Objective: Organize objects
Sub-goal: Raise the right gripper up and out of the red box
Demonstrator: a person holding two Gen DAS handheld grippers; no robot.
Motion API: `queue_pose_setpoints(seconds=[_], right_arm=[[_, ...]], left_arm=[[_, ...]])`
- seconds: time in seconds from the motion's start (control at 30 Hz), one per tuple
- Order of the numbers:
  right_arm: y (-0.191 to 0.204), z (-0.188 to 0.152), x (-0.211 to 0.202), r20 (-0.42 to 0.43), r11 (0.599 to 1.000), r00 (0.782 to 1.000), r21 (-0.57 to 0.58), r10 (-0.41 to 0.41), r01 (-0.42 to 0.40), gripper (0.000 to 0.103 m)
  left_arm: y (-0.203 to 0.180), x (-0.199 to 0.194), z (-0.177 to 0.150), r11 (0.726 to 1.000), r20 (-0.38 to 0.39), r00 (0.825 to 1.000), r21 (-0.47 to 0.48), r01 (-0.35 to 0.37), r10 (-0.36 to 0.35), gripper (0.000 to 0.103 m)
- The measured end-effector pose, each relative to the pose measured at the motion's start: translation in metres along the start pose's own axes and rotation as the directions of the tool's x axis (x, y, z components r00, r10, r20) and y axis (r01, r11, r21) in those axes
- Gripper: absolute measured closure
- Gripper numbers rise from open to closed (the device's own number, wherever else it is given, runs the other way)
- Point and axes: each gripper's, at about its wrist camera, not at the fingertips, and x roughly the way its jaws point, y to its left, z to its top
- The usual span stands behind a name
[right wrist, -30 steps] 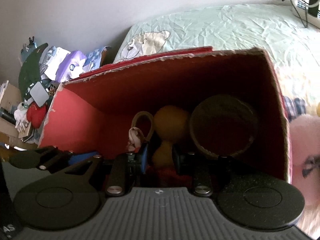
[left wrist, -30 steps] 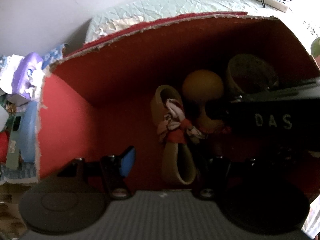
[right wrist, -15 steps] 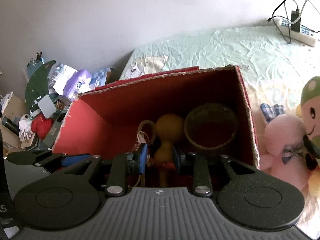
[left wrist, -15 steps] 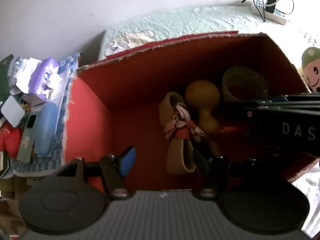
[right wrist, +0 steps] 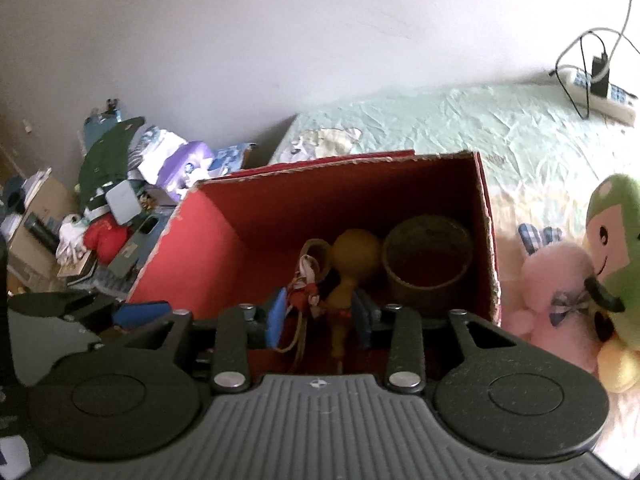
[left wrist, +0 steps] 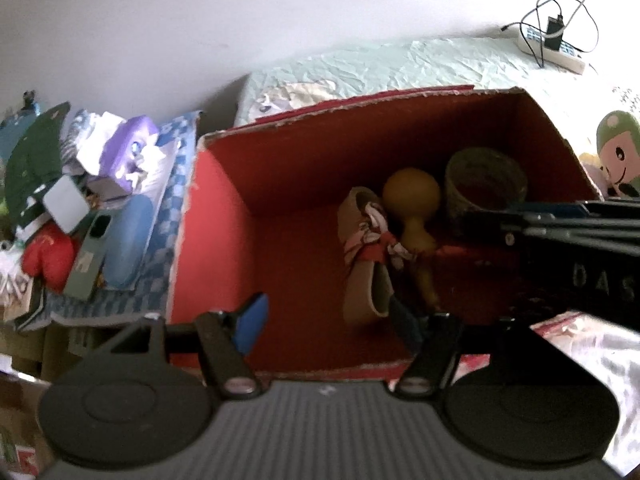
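Observation:
A red cardboard box (left wrist: 216, 240) stands on the bed; it also shows in the right wrist view (right wrist: 188, 264). Inside lie a tan looped strap with a red-white cloth knot (left wrist: 366, 248), a yellow gourd-shaped rattle (left wrist: 412, 200) and a round woven basket (left wrist: 484, 180). My left gripper (left wrist: 332, 320) is open and empty above the box's near edge. My right gripper (right wrist: 320, 316) is open, its blue pads on either side of the rattle's handle (right wrist: 340, 312) and the knot (right wrist: 306, 292), with nothing gripped.
A pile of clutter (left wrist: 80, 200) lies left of the box. Plush toys (right wrist: 560, 284) sit right of it on the bed. A power strip with cables (right wrist: 596, 92) lies at the bed's far corner. The right gripper's body (left wrist: 580, 248) crosses the left wrist view.
Both grippers have pulled back and up out of the box; more of the bed, clutter and toys shows. The objects inside have stayed put.

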Motion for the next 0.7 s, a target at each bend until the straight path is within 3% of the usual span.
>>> queue_pose_setpoints(seconds=[0.27, 0.7], right_arm=[[-0.008, -0.005, -0.025, 0.013, 0.996, 0.996, -0.014, 0.091, -0.091, 0.063], [-0.012, -0.02, -0.047, -0.002, 0.987, 0.988, -0.038, 0.155, -0.155, 0.062]], left_arm=[[-0.011, -0.023, -0.009, 0.998, 0.02, 0.999, -0.052, -0.044, 0.045, 0.03], [-0.024, -0.054, -0.024, 0.989, 0.032, 0.995, -0.116, -0.094, 0.098, 0.028]])
